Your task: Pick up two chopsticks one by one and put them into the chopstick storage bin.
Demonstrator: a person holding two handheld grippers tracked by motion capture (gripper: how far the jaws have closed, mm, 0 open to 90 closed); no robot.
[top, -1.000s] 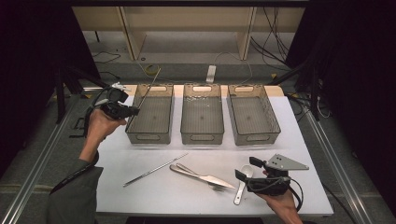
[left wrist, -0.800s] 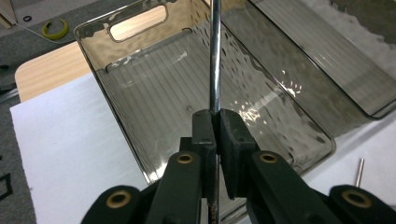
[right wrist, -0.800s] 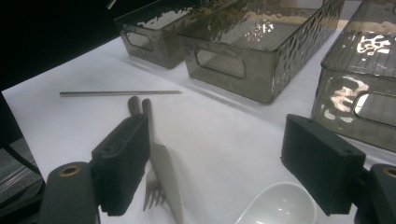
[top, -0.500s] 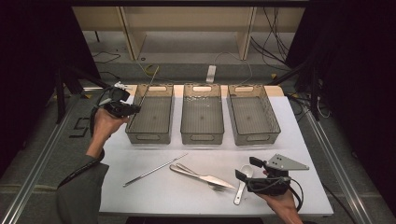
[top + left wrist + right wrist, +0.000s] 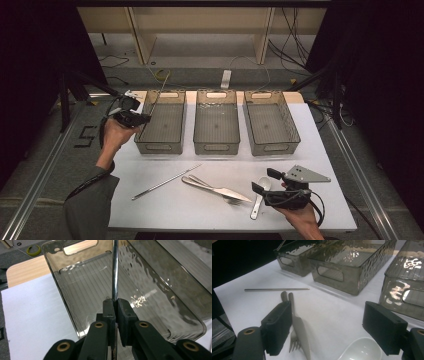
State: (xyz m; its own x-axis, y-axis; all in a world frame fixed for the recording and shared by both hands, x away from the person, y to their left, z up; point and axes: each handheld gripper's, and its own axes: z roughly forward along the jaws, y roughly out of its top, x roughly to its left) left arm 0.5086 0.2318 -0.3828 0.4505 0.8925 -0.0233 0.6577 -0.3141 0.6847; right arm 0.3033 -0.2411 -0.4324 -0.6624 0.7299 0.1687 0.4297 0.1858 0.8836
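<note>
One metal chopstick (image 5: 115, 270): thin, stiff, slick, light; left gripper (image 5: 116, 305) clamped near its end, over left bin (image 5: 75, 322); right gripper (image 5: 329, 327) spread wide.

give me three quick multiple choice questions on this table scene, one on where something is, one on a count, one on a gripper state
1. Where is the metal rod that the left gripper holds?
A. over the left bin
B. flat beside the fork
C. in the right bin

2. How many clear bins stand on the table?
A. two
B. three
C. four

3. How do the right gripper jaws stand?
A. shut on the white spoon
B. shut on a knife
C. open

Answers: 1 A, the left gripper view shows the rod above that bin; 2 B, three stand in a row; 3 C, a wide gap shows.
</note>
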